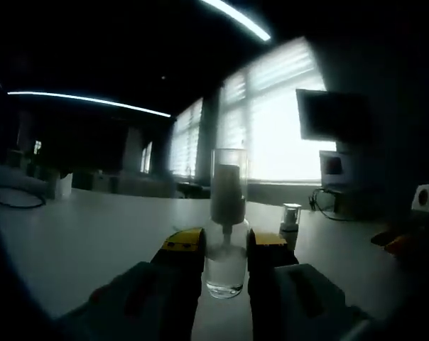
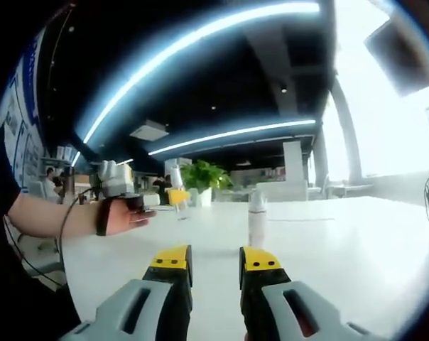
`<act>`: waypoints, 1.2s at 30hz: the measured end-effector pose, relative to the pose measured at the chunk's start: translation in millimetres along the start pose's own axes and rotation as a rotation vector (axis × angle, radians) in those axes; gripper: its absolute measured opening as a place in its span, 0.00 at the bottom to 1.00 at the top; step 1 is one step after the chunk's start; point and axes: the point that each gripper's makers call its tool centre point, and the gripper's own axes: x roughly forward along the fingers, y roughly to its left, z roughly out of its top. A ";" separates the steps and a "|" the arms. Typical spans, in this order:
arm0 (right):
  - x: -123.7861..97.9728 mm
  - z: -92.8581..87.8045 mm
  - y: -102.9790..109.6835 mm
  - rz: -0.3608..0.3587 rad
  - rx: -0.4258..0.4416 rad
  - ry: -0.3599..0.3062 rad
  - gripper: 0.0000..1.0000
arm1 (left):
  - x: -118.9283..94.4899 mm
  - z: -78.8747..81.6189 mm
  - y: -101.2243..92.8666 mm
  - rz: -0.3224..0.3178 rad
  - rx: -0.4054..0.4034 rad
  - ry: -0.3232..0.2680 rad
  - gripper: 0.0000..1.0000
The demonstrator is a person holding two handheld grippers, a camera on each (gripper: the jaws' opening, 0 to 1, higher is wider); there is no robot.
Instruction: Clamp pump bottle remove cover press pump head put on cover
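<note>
Two risks I see: my left hand-held gripper (image 1: 225, 249) pinches the pump bottle (image 1: 226, 263) low on the surface (image 1: 94, 234), so pulling its clear cover (image 1: 229, 185) could tip it; my right hand-held gripper (image 2: 216, 261), jaws slightly parted and empty, hangs well back.

A white table (image 1: 79, 234) is spreading across the lower frame. Blinded windows (image 1: 271, 114) are glowing at the upper right, a dark monitor (image 1: 332, 114) before them. 2 ceiling light strips (image 2: 200, 35) are arcing overhead; a potted plant (image 2: 202, 176) is standing mid-frame.

We see a broad white surface (image 1: 94, 241). On it stands a clear pump bottle (image 1: 226, 234) with its cover on. A small bottle (image 1: 290, 222) stands near it, and a dark cable (image 1: 15, 199) lies well apart.
</note>
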 end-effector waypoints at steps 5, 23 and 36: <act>-0.2 0.2 0.5 0.001 0.002 -0.001 0.20 | 16.2 -7.4 5.0 0.009 -0.018 0.000 0.15; -1.2 1.1 2.3 0.000 -0.013 -0.007 0.18 | 33.5 -38.2 7.6 0.046 0.032 0.052 0.15; -2.3 2.9 4.8 -0.003 -0.020 -0.017 0.17 | 33.4 -62.2 4.8 0.063 0.100 0.149 0.15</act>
